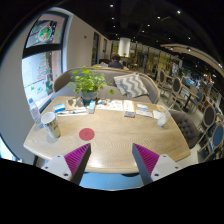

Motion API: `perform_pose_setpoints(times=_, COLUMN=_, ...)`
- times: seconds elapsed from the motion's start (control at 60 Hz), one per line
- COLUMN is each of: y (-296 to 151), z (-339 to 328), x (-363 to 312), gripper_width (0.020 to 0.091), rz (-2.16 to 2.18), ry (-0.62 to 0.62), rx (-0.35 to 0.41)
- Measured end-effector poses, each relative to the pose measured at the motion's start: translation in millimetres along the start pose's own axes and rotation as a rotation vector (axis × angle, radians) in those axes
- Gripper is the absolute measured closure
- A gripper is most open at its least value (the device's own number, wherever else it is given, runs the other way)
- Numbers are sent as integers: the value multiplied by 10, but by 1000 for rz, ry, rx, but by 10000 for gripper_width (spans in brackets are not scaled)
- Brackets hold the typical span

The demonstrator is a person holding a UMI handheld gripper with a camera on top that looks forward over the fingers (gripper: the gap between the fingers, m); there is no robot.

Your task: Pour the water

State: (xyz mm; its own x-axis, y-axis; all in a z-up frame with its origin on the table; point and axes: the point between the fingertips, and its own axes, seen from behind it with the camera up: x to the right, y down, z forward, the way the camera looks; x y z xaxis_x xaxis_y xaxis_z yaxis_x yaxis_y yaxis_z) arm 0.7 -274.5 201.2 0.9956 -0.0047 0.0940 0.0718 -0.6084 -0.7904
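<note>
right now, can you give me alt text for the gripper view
The gripper hovers open and empty over the near edge of a light wooden table, its magenta pads spread wide. Beyond the fingers lie a small red round coaster, a leafy green potted plant and a pale cup.

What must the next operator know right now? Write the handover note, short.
Gripper: open, holding nothing, hovering at the near edge of the wooden table.
Things: a tall container stands ahead of the left finger; a white cup stands beyond the right finger; a red round coaster lies just ahead of the fingers; a potted plant stands at the far side.
Done: nothing picked up yet.
Left: grasp the pouring vessel, probably the tall container, carry it to the cup, pour. Whether either holds water cannot be seen.
</note>
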Motion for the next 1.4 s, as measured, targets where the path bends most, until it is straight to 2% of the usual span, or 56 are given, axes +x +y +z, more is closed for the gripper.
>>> perform_pose_setpoints(times=0.217, y=135, z=24, x=-346, gripper_width=250, rz=-25, ry=-25, rx=-40)
perform_pose_setpoints(times=0.383, y=236, z=-64, x=-971, gripper_width=249, rz=-62, ry=-88, rx=-47)
perform_pose_setpoints(times=0.6, y=154, z=-139, x=-2396, gripper_width=247, rz=-92, ry=-236, rx=-6)
perform_pose_setpoints(times=0.833, y=-298, z=141, x=-4100, gripper_width=247, rz=-49, ry=-418, rx=86)
perform_pose_setpoints(times=1.017, y=-734, z=975, x=-4716, gripper_width=249, rz=27, ry=-349, rx=164)
perform_pose_setpoints(times=1.167, y=-861, z=1633, x=-4937, gripper_width=254, rz=24, ry=-286, rx=170)
perform_pose_setpoints(times=1.3, y=-789, z=2051, x=-4992, gripper_width=254, rz=37, ry=-239, rx=139)
perform_pose_setpoints(times=1.367, y=-778, z=2170, x=-4995, gripper_width=281, rz=52, ry=-233, rx=141)
perform_pose_setpoints(times=1.4, y=-800, z=2194, x=-4998, gripper_width=336, rz=44, ry=-229, rx=155)
